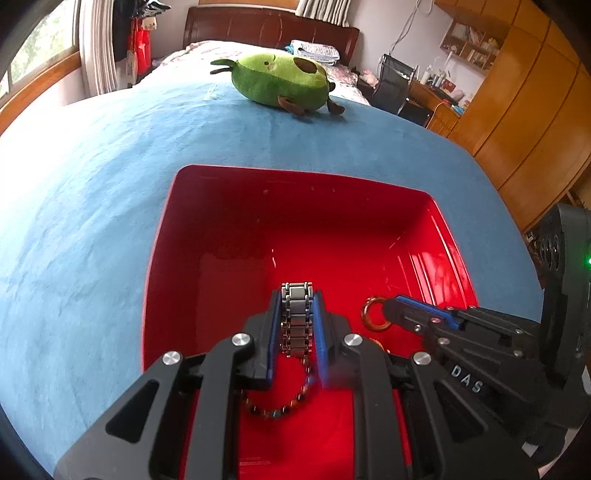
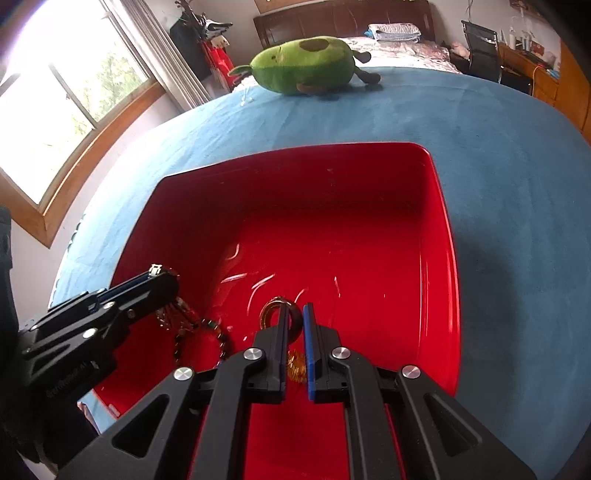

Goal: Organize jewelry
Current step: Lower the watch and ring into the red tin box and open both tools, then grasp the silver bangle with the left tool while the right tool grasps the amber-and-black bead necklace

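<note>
- One red tray [image 1: 177, 229] sits on a bed covered with a blue blanket [image 1: 74, 221]; both grippers reach into it.
- One metal link bracelet [image 1: 295, 314] is held up over the tray floor: the left gripper [image 1: 297, 328] has its jaws clamped on it, and a thin chain hangs from its lower end.
- One dark bead bracelet [image 1: 273, 410] lies on the tray floor under the left gripper, touching that hanging chain.
- One gold ring [image 2: 275, 314] stands at the tips of the right gripper [image 2: 295, 321]. Its jaws are close together with the ring's edge between them, and it looks pinched.
- One small gold coiled piece [image 2: 297, 365] shows lower down between the right gripper's jaws; what it is cannot be told.
- One green avocado plush toy [image 1: 280, 81] lies on the blanket well beyond the tray.
- The room is a bedroom: a dark wooden headboard [image 1: 266, 29], folded cloths [image 1: 314, 51] near it, a window [image 2: 55, 110] with a wooden frame on the left, wooden wardrobes [image 1: 524, 122] on the right, and a black chair [image 1: 395, 81] at a cluttered desk [image 1: 436, 92].
</note>
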